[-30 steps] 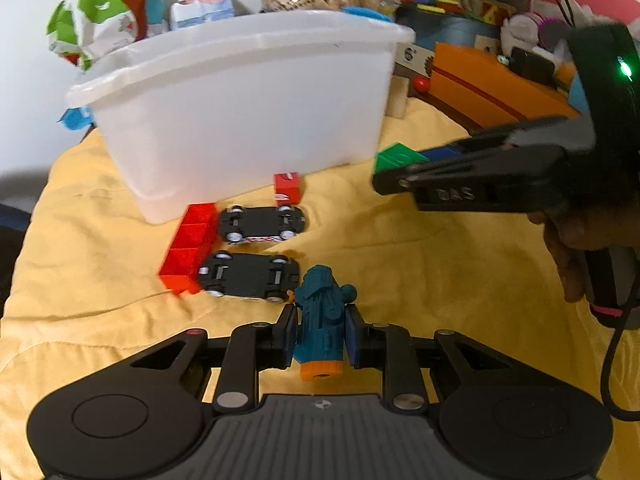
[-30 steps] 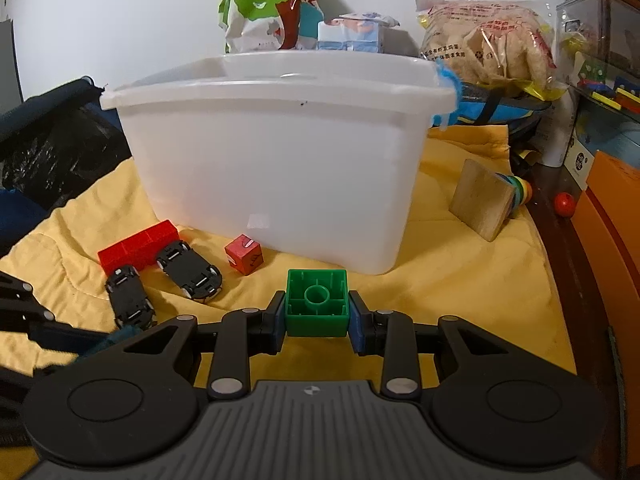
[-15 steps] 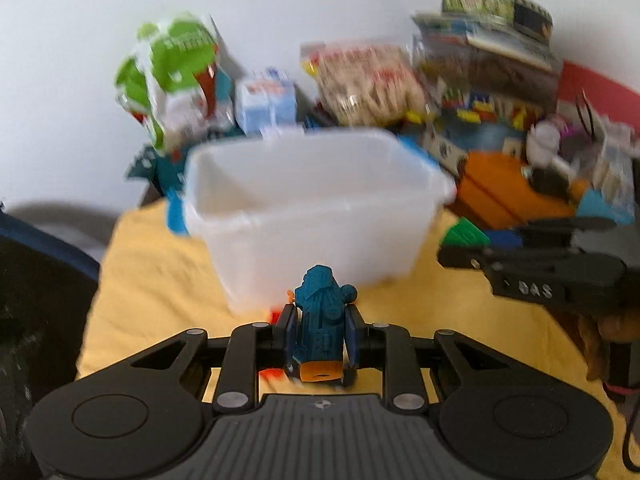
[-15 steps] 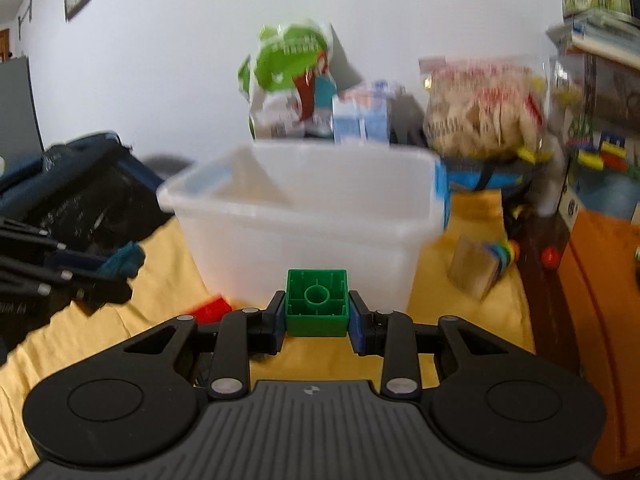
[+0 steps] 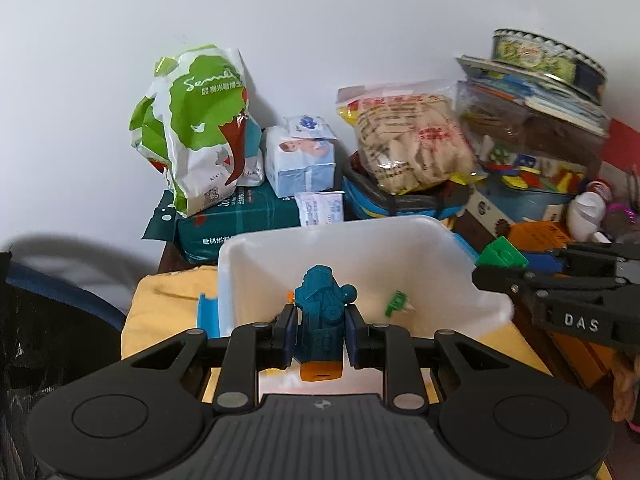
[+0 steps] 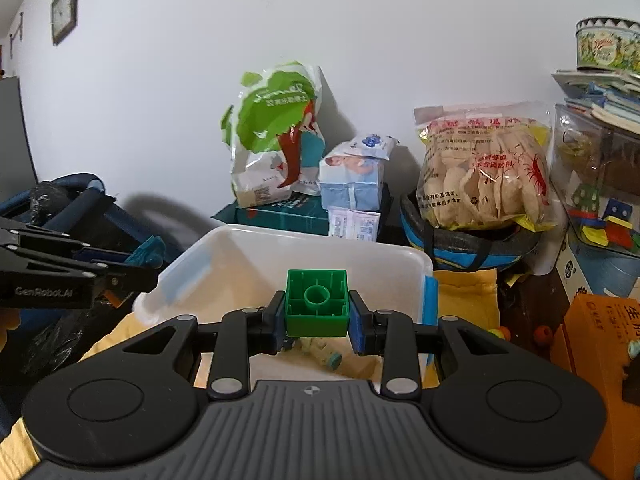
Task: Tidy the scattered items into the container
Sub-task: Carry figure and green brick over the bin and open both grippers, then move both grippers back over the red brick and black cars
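Container (image 5: 460, 252): translucent white plastic, smooth, faintly glossy. Green block (image 6: 317, 303) and teal toy figure (image 5: 322, 316): hard moulded plastic. Yellow cloth (image 5: 168, 300): soft, matt.

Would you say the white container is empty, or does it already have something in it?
Not empty. The white container is open-topped, and a small green piece lies on its floor; a pale toy also shows inside in the right wrist view.
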